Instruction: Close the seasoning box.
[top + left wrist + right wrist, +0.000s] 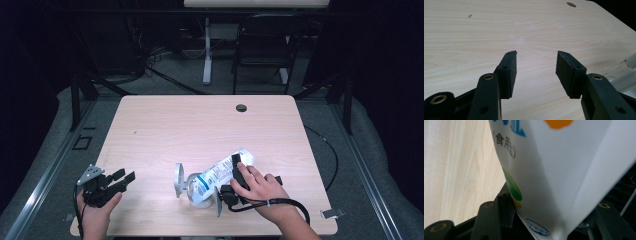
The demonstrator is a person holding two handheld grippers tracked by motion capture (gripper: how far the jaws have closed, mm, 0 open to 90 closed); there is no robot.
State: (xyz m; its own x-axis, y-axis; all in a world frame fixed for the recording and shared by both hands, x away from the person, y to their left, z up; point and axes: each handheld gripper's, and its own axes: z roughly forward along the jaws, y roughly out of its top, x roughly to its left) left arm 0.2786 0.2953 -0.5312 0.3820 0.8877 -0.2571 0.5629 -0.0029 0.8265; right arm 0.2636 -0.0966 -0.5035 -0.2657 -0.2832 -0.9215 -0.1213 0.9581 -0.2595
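Low in the centre of the high view, the right gripper (235, 172) has its jaws closed around a white printed pouch (220, 175) lying on the tabletop (200, 125). The left gripper (112, 182), lower left, waits with jaws wide. Grasping seems done; lifting steadily probably comes next.

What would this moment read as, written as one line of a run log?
left gripper: open, idle over table | right gripper: shut on white pouch | pouch: tilted, lower end beside a clear glass
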